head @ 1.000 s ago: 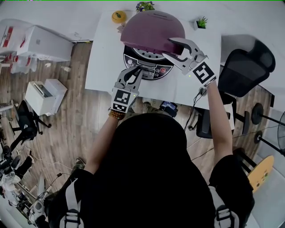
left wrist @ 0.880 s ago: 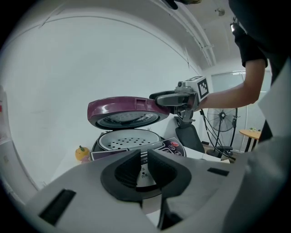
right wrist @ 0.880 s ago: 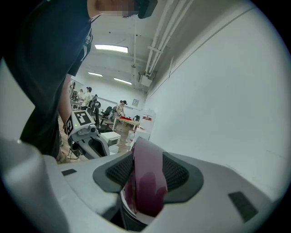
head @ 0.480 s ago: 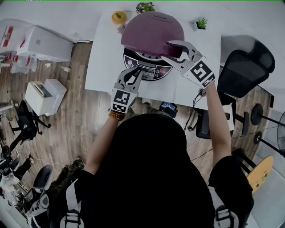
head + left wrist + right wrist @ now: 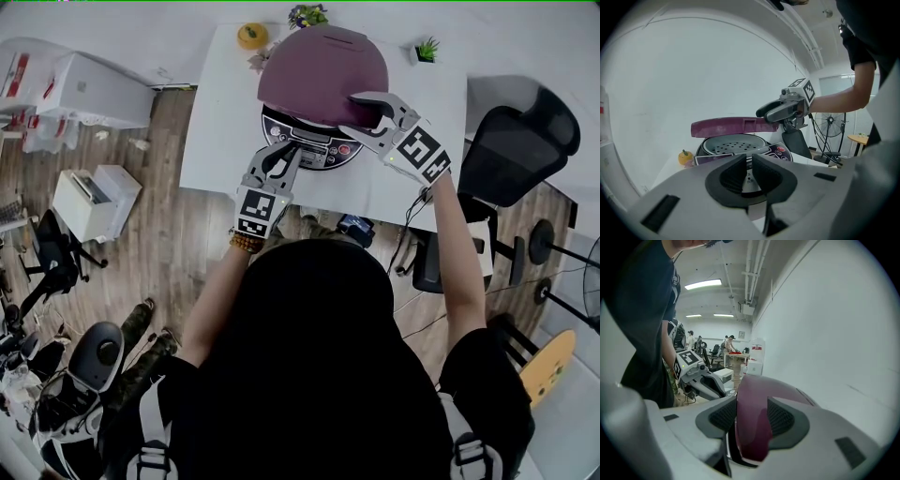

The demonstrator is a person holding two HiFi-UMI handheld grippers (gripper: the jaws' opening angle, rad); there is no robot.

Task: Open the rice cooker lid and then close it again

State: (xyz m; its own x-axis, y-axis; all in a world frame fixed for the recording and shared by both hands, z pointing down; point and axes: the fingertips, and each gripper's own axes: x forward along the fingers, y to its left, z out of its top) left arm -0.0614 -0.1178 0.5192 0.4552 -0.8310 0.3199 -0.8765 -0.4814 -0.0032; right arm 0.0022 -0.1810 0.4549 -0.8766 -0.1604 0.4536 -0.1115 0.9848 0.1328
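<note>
One lid (image 5: 319, 58) ajar, clamped in right hand-held gripper (image 5: 351, 112)

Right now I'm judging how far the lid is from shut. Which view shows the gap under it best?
Left gripper view: the lid sits edge-on, gap above the pot plain. Head view looks down on its top, hiding the gap. Right gripper view shows only its rim, clamped by the right gripper.

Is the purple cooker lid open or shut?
Partly open: the lid sits raised above the cooker, gap visible, held by the right gripper.
</note>
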